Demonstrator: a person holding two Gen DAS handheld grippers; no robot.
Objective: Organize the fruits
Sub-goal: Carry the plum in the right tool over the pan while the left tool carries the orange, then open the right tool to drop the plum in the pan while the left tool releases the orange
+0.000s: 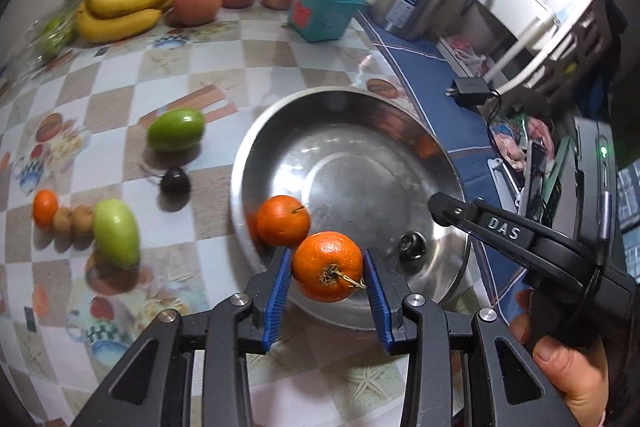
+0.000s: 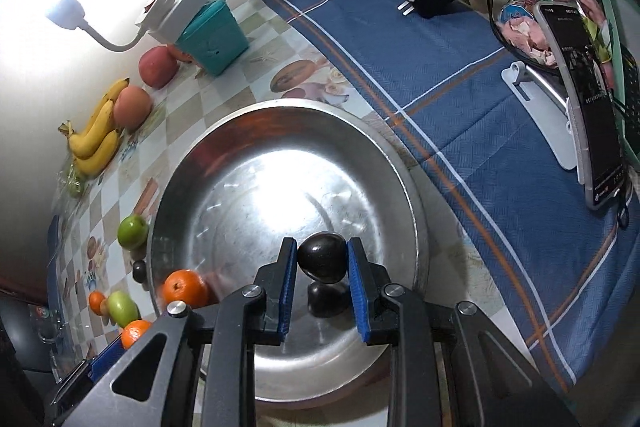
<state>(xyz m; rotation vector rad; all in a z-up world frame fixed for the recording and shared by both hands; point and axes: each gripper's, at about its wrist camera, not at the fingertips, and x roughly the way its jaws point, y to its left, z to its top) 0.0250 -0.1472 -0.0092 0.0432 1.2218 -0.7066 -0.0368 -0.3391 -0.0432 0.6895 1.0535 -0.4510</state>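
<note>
Glossy checkered tablecloth (image 1: 120,75), dented round steel basin (image 1: 400,115), dimpled orange (image 1: 327,265).

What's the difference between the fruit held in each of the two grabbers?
The left gripper holds an orange; the right gripper holds a dark plum.

The orange is bright with a pitted skin, the dark plum near black, smooth and glossy.

The orange looks bigger, so the left jaws stand wider than the right.

The orange shows a dried stem; none shows on the dark plum.

Both are clamped between blue pads over the metal basin.
</note>
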